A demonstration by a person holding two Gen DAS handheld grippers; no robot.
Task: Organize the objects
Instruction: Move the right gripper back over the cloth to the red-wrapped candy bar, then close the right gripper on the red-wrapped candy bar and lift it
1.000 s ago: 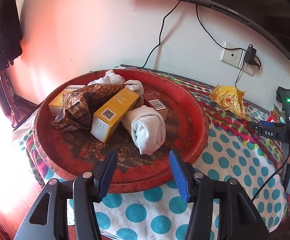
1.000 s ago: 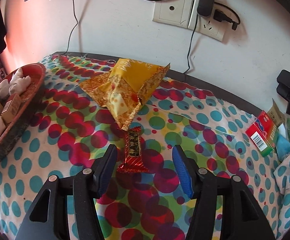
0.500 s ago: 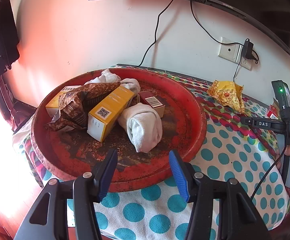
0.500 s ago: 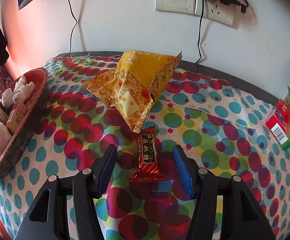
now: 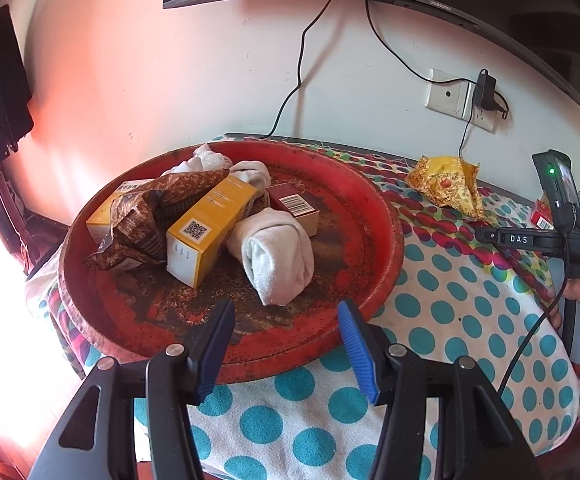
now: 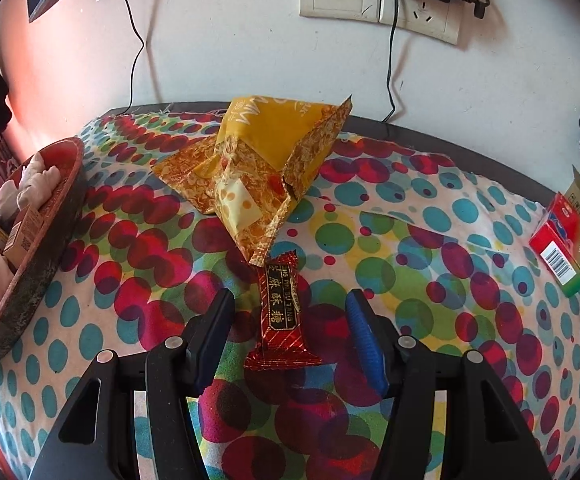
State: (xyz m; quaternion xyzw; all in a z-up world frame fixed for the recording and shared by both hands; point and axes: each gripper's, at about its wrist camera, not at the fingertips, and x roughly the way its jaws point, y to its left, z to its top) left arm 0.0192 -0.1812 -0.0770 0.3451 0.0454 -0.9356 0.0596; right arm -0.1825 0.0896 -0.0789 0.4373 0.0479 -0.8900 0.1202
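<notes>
R tongs (image 6: 287, 338) open, jaws either side of red candy bar (image 6: 281, 312), which lies flat on the polka-dot cloth; pads not touching the wrapper, gap on both sides. Bar's far end touches the tip of the crumpled yellow snack bag (image 6: 257, 172). Clear cloth to the R of the bar up to the red-green box (image 6: 562, 244) at the table's R edge. Red tray (image 6: 29, 264) at L edge, well apart from bar.

L tongs (image 5: 285, 344) open, nothing between them, hovering over the tray's near rim (image 5: 249, 364). In tray: rolled white sock (image 5: 277, 256), yellow box (image 5: 205, 236), brown wrapper (image 5: 149, 216), dark-red box (image 5: 294, 208) – crowded at back-L; near and R floor of tray bare.
</notes>
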